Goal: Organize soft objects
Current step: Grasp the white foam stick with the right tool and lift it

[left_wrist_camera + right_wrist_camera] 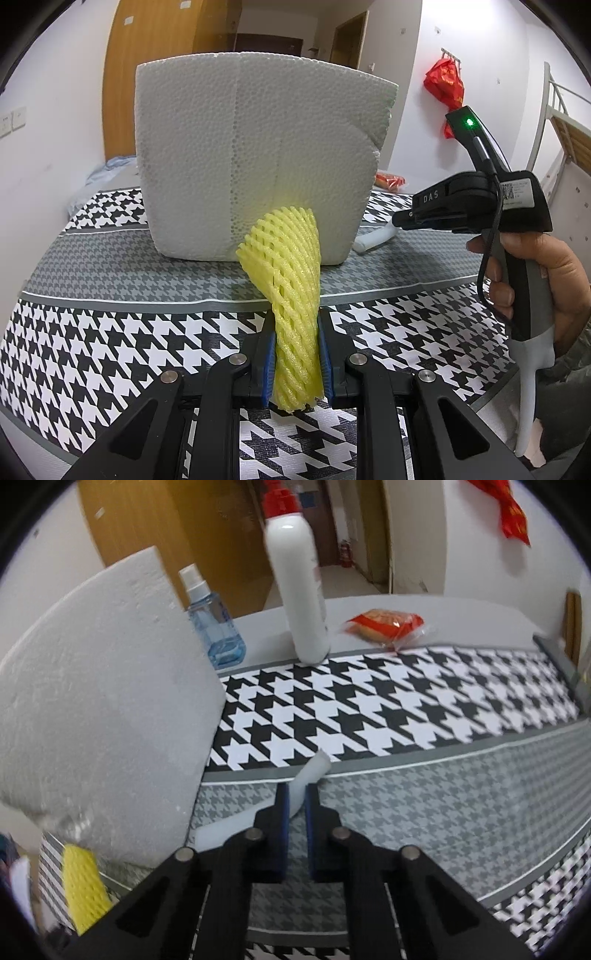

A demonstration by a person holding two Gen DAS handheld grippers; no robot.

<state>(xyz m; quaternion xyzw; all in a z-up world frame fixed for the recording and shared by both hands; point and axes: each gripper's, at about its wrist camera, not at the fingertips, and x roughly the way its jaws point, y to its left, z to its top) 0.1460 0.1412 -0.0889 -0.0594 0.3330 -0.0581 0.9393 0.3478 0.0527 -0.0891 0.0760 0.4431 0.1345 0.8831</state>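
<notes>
On the table (424, 705) stand two bottles (295, 579), one foam block (255, 155); left tongs (297, 362) pinch one yellow net sleeve (291, 280), right tongs (296, 805) pinch one white foam strip (314, 771).

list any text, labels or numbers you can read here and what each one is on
"DAS": on the black body of the right gripper, seen from the left wrist view.
White sticker with a code on the same gripper: print too small to read.
Red bag hanging on the wall: yellow markings, not legible.
White bottle: a red mark at its edge, blurred.
Red snack packet: nothing readable.
</notes>
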